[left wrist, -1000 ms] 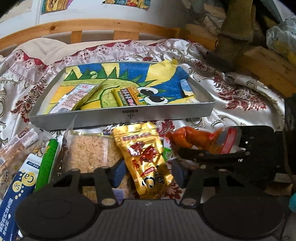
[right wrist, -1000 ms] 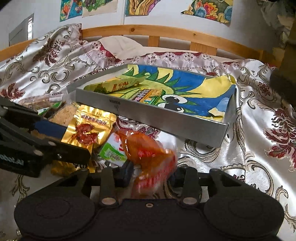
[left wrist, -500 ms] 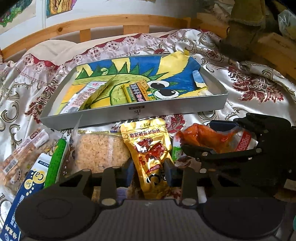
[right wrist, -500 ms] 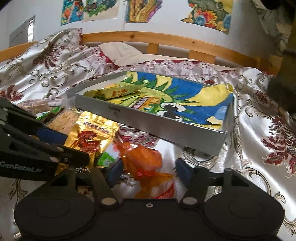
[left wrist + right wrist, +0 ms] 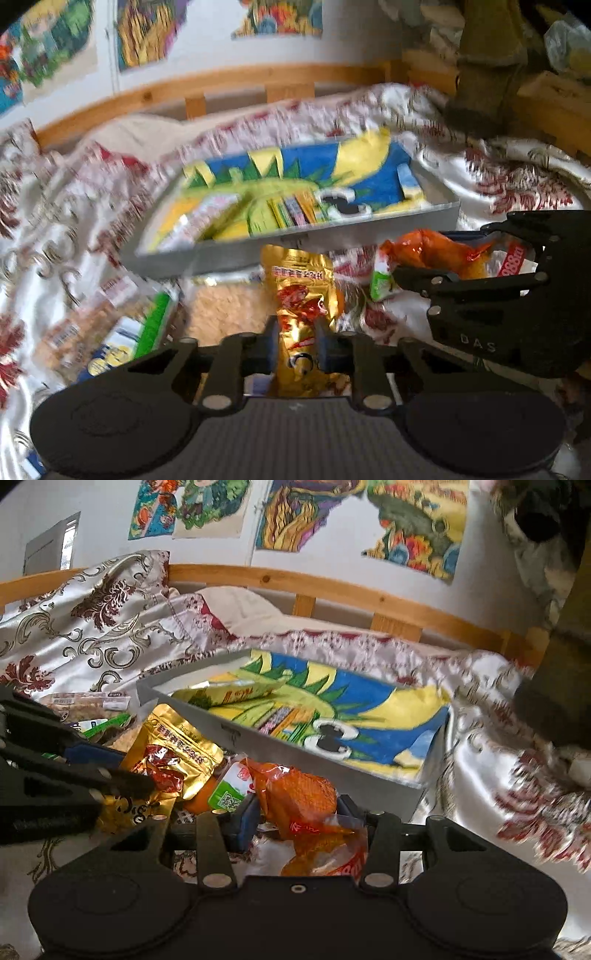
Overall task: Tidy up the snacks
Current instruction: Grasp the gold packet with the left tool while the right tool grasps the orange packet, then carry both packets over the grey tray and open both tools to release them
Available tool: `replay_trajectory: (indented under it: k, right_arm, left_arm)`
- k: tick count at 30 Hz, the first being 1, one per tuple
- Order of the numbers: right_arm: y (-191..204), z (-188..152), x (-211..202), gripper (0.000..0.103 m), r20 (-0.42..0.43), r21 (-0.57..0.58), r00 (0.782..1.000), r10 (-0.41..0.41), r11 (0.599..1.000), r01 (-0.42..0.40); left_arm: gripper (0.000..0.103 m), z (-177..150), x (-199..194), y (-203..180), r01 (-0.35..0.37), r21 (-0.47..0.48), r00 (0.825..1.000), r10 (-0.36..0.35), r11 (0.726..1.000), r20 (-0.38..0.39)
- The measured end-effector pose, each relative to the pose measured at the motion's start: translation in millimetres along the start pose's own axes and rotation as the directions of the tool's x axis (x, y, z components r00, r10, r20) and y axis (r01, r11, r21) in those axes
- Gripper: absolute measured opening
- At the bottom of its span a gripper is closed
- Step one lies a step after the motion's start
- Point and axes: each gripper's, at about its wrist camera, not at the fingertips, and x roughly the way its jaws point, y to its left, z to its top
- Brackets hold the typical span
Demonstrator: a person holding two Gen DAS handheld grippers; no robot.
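Pinching w/ both claws right now. My left gripper (image 5: 295, 345) has its pads closed narrow on the lower part of the gold pouch (image 5: 301, 295); pouch's long axis runs straight out along the fingers, top end pointing at the tray. My right gripper (image 5: 297, 821) is clamped on the orange packet (image 5: 301, 797), fingers pressed against its sides, clear tail w/ red print bunched back toward the cam.

Key relation for the next move, as I judge it: the grey tray (image 5: 236, 734) lies dead ahead of both claws, near wall just beyond the packets' far ends, so each load has to go up and fwd over that wall. Right claw looks nearer the tray's open, bare end (blue/yellow dino liner showing); left claw faces the front wall toward the end where packets already lie inside. The two claws sit close beside each other, so I'd watch for them fouling.

Looks: gold pouch is shiny foil, crinkled, red graphic mid-panel, stiff enough to hold shape. Orange packet is soft, translucent film, slumping.

Outward, left-cam view is motion-blurred: a clear bag of pale crumbly bits (image 5: 225, 310) and a green-edged pack (image 5: 151, 325) lie on the patterned satin cloth (image 5: 517, 775), not yet sorted.
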Motion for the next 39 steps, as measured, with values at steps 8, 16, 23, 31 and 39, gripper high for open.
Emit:
replay_trajectory:
  k: [8,16,23,31,39]
  right_arm:
    - [-6.8,4.3,-2.4,0.048,0.027,0.024,1.0,-0.008,1.0,0.008]
    - [-9.6,4.5,-1.0,0.047,0.027,0.023,0.999,-0.024,0.999,0.023]
    - [-17.6,5.9,-5.2,0.048,0.04,0.058,0.998,-0.044,0.997,0.042]
    - [-19.9,11.1,-13.6,0.047,0.104,0.081,0.993,-0.053,0.996,0.045]
    - [-28.6,13.6,-10.1,0.047,0.131,0.124,0.989,-0.072,0.991,0.055]
  left_arm:
    - [0.021,-5.6,8.5,5.1,0.046,-0.019,0.999,-0.047,0.999,-0.026]
    - [0.073,-2.6,19.7,4.1,0.079,-0.056,0.994,-0.083,0.995,-0.074]
    - [0.047,5.3,28.9,-15.2,-0.03,-0.004,0.995,0.03,1.0,-0.093]
    - [0.021,14.2,13.4,-6.7,-0.023,-0.031,0.998,0.021,0.999,-0.061]
    - [0.014,35.3,7.8,6.5,-0.019,-0.073,1.0,0.018,0.997,-0.008]
